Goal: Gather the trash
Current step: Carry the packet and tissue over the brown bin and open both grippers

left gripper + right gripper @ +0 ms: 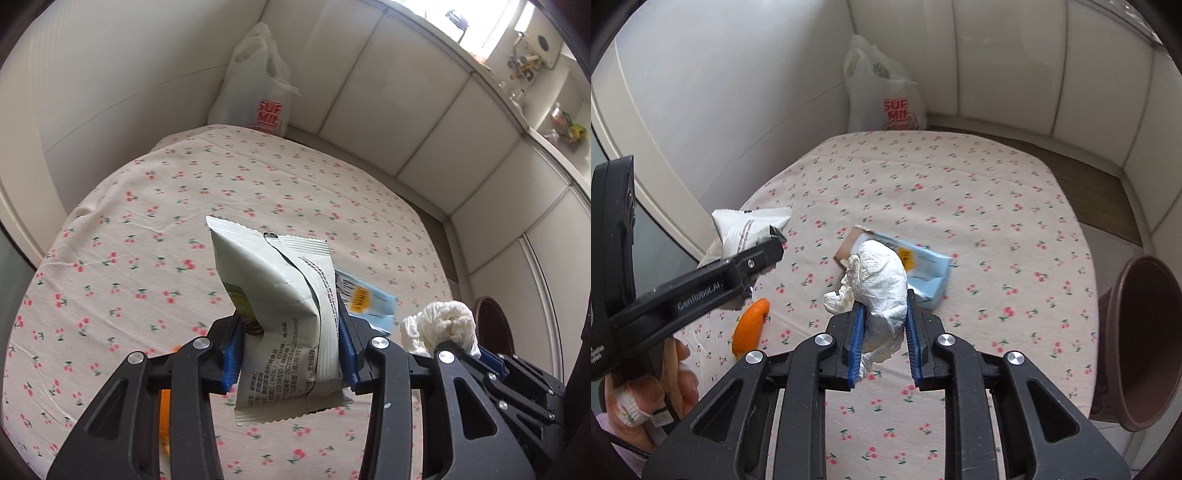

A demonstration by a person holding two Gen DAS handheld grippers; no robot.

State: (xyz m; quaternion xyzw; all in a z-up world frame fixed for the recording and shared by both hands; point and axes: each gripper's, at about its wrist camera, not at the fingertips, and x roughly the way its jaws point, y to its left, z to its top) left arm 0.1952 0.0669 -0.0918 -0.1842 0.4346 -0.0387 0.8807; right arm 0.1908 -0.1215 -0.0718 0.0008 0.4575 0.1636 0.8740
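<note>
My left gripper (291,325) is shut on a white snack wrapper (280,295), held above the cherry-print tablecloth (147,229). In the right wrist view the same wrapper (746,229) sticks out past the left gripper (764,254) at the left. My right gripper (884,310) is shut on a crumpled white tissue (882,277), lifted off the cloth; the tissue (439,325) also shows at the right of the left wrist view. A light blue carton (923,273) lies flat on the cloth behind the tissue. An orange peel (751,321) lies at the near left.
A white plastic bag (882,92) with red print stands at the far edge of the table against the wall. A brown round bin (1145,339) sits off the table's right side. White cabinet panels (424,122) line the back. A person's hand (646,398) holds the left gripper.
</note>
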